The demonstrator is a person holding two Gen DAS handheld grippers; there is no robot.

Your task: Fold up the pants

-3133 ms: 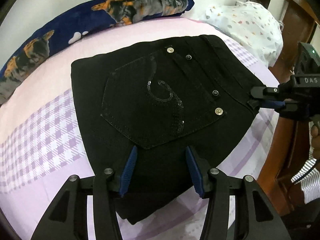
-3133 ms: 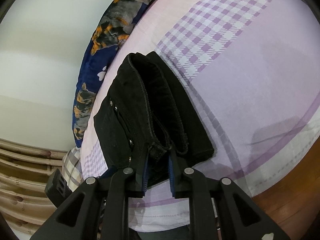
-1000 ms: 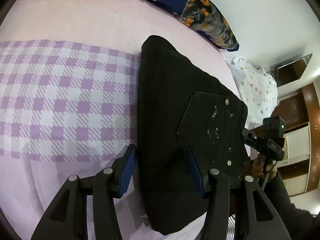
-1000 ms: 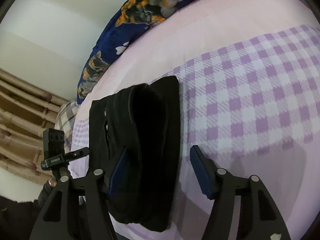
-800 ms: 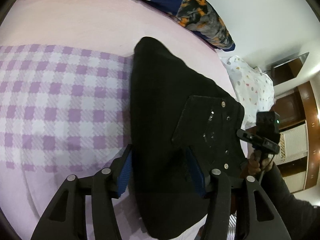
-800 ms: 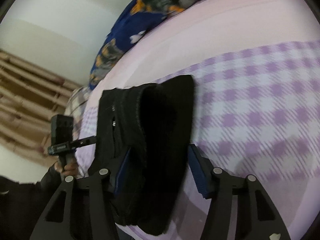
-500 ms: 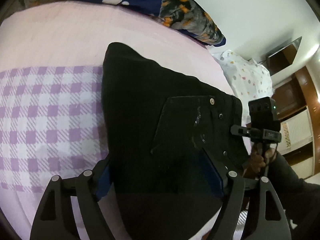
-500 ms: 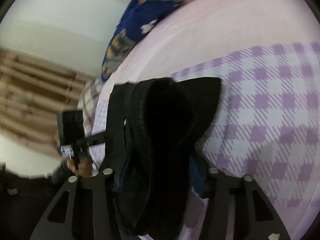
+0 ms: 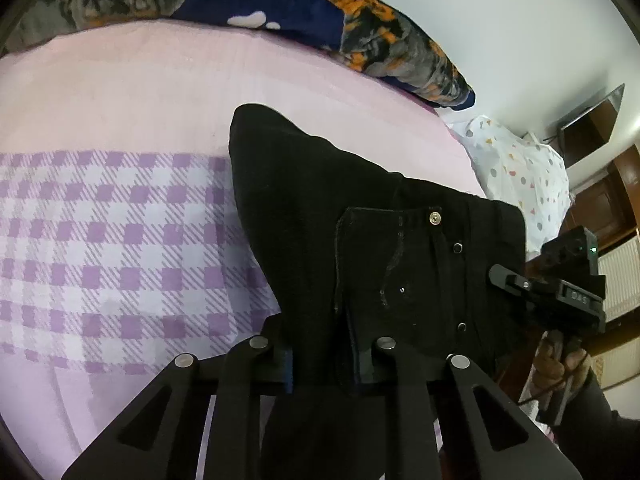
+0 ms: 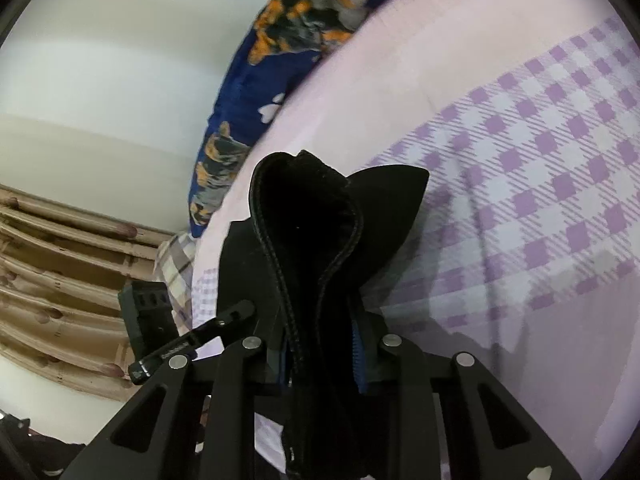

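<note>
Pants (image 9: 360, 240), folded thick at frame centre, are clamped by left gripper (image 9: 326, 364) and right gripper (image 10: 320, 356), seemingly to lift the bundle intact off the bed (image 9: 120, 92).

The folded pants (image 9: 360, 240) lie on the bedsheet (image 9: 120, 240), their near edge raised between both grippers (left gripper (image 9: 326, 364), right gripper (image 10: 320, 356)). Behind them, a long pillow (image 9: 280, 12) runs along the wall.
</note>
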